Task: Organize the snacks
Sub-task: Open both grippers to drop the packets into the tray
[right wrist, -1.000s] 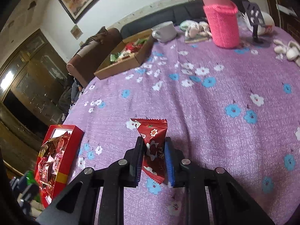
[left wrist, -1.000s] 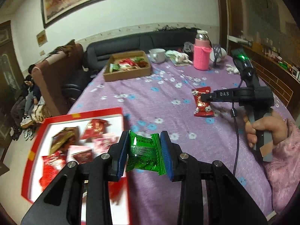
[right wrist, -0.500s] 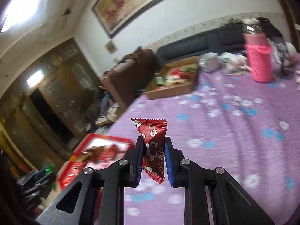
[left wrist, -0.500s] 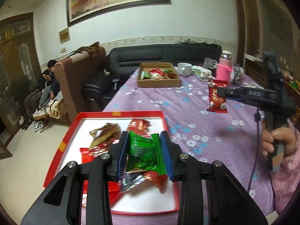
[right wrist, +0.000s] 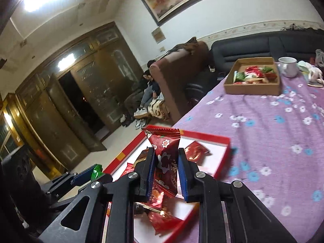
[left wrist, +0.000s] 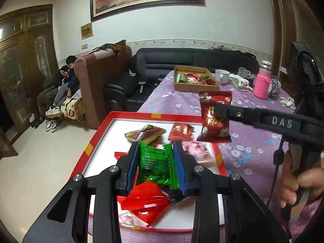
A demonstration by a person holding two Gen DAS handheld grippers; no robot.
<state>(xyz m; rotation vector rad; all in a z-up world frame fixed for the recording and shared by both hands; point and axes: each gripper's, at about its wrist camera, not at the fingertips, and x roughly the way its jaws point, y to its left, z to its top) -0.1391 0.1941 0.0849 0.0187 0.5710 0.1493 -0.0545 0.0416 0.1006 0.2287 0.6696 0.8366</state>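
Green snack (left wrist: 156, 166) clamped in left gripper (left wrist: 156, 169) | red snack (right wrist: 167, 162) clamped in right gripper (right wrist: 165, 171)

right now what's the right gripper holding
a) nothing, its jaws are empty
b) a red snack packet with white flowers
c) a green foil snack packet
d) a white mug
b: the right gripper is shut on a red snack packet printed with white flowers, above the red tray; the green packet sits in the left gripper.
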